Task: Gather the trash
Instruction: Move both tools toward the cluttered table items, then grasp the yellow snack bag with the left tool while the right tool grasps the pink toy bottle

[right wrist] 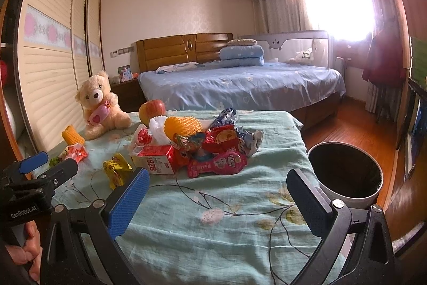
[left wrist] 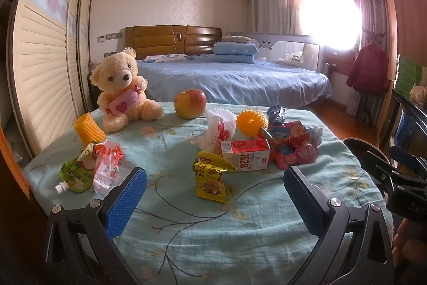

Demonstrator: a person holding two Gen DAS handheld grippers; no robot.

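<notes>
Trash lies on a table with a light green floral cloth (left wrist: 186,226). A yellow snack packet (left wrist: 210,178), a red-and-white carton (left wrist: 245,155) marked 1928 and a heap of red wrappers (left wrist: 293,146) sit mid-table. A green pouch (left wrist: 74,172) and a clear red-printed wrapper (left wrist: 106,164) lie at the left. My left gripper (left wrist: 213,194) is open above the near cloth, just short of the yellow packet. My right gripper (right wrist: 218,196) is open too, in front of a pink wrapper (right wrist: 218,164). A round bin (right wrist: 347,172) stands on the floor to the table's right.
A teddy bear (left wrist: 122,92), an apple (left wrist: 190,103) and yellow foam fruit nets (left wrist: 88,130) also stand on the table. Behind it is a bed with blue sheets (left wrist: 234,82). A wardrobe (left wrist: 45,50) runs along the left. Wooden floor (right wrist: 355,127) lies at the right.
</notes>
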